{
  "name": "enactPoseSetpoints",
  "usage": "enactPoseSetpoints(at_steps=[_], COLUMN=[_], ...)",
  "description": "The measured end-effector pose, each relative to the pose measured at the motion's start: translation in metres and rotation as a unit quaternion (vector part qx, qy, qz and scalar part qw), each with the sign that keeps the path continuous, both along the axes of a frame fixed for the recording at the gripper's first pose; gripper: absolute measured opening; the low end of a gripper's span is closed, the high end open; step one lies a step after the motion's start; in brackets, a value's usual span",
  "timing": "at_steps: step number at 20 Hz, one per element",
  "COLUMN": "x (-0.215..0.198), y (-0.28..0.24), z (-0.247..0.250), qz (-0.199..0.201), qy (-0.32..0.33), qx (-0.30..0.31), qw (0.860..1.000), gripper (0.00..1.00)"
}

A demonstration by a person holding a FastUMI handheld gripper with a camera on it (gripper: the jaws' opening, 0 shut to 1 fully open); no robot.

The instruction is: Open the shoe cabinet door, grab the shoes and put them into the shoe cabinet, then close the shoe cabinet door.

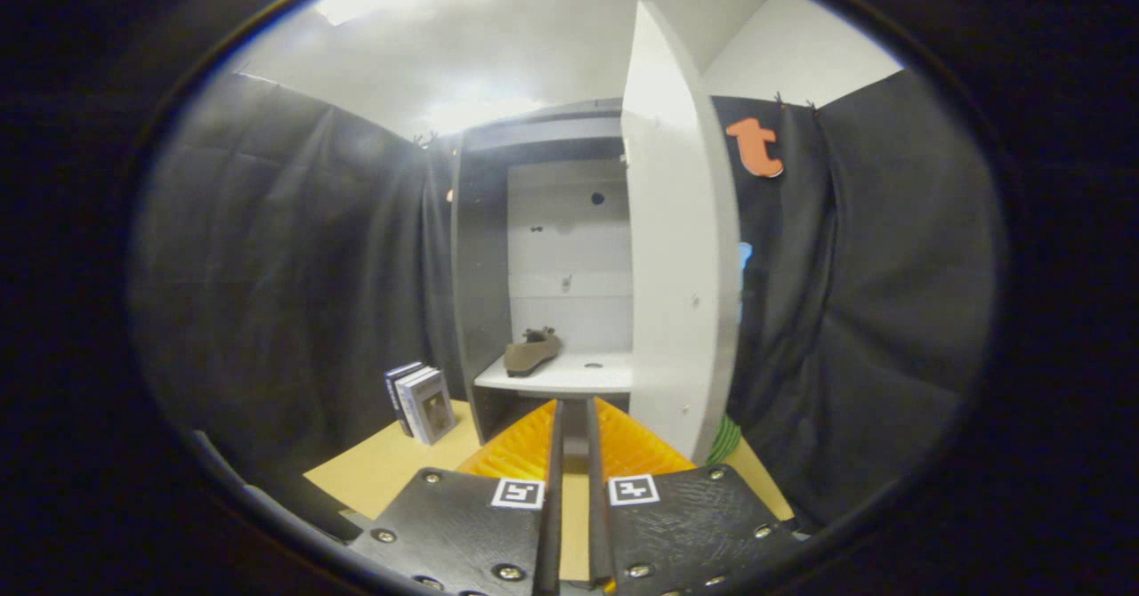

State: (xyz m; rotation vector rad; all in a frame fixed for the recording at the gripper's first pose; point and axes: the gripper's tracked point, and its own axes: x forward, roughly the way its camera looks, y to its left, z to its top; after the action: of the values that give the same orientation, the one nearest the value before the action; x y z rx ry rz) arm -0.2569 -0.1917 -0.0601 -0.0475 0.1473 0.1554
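We hold the tongs point(575, 418) pointed straight at the shoe cabinet point(534, 267), with their two fingers drawn close together, only a thin gap left between them and nothing held there. The fingertips reach just short of the front edge of the cabinet's white shelf point(569, 374). The cabinet door point(681, 249) stands swung wide open on the right side, seen nearly edge-on, so we look directly into the compartment and at its pale back panel. A brown shoe point(531, 352) sits on that shelf, toward the left side of the compartment, close to the dark left wall, beyond the fingertips and slightly to their left. We see the cabinet standing on a tan counter point(383, 467). A small stack of books point(420, 403) stands upright on the counter just left of the cabinet. A bit of something green striped point(725, 440) peeks out below the door's lower corner.
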Motion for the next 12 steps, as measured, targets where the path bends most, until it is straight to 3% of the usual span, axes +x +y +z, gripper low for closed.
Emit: enactPoseSetpoints(at_steps=[6, 12], x=[0.012, 0.015], y=[0.052, 0.094], z=[-0.110, -0.236], qz=[0.022, 0.031], qy=[0.085, 0.195], qx=[0.027, 0.041], qw=[0.996, 0.979], gripper=[0.12, 0.13])
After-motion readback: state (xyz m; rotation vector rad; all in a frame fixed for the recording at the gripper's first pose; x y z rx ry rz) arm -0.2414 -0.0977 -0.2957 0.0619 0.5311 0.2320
